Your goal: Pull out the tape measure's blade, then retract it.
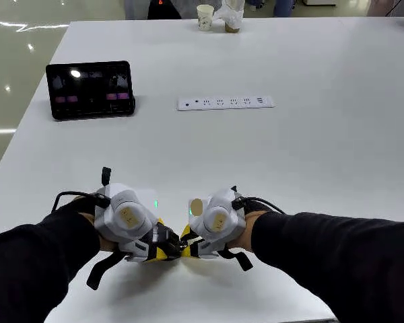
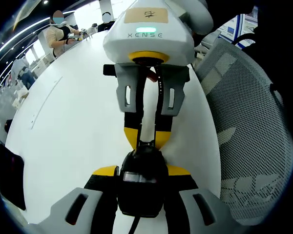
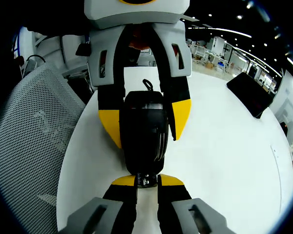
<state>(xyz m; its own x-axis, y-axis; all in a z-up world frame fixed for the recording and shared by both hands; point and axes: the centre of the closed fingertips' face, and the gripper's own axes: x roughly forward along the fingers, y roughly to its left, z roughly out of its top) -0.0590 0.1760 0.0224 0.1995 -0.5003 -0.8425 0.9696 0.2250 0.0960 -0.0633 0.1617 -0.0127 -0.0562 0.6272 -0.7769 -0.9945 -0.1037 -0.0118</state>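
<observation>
The black tape measure (image 2: 141, 195) sits between my left gripper's (image 2: 141, 170) yellow-tipped jaws, which are shut on its body. My right gripper (image 2: 146, 141) faces it from the far side, jaws pinched together at the case's mouth. In the right gripper view, my right gripper (image 3: 146, 181) is shut on the blade's small metal end hook (image 3: 146, 182), right at the tape measure (image 3: 145, 131) case, so hardly any blade is out. In the head view, the left gripper (image 1: 163, 245) and right gripper (image 1: 188, 245) meet tip to tip low over the white table (image 1: 289, 168), near its front edge.
A black tablet (image 1: 91, 89) stands at the back left. A white power strip (image 1: 225, 102) lies mid-table. A paper cup (image 1: 205, 17) and a wrapped item stand at the far edge. A grey mesh chair (image 2: 249, 136) is beside the front edge.
</observation>
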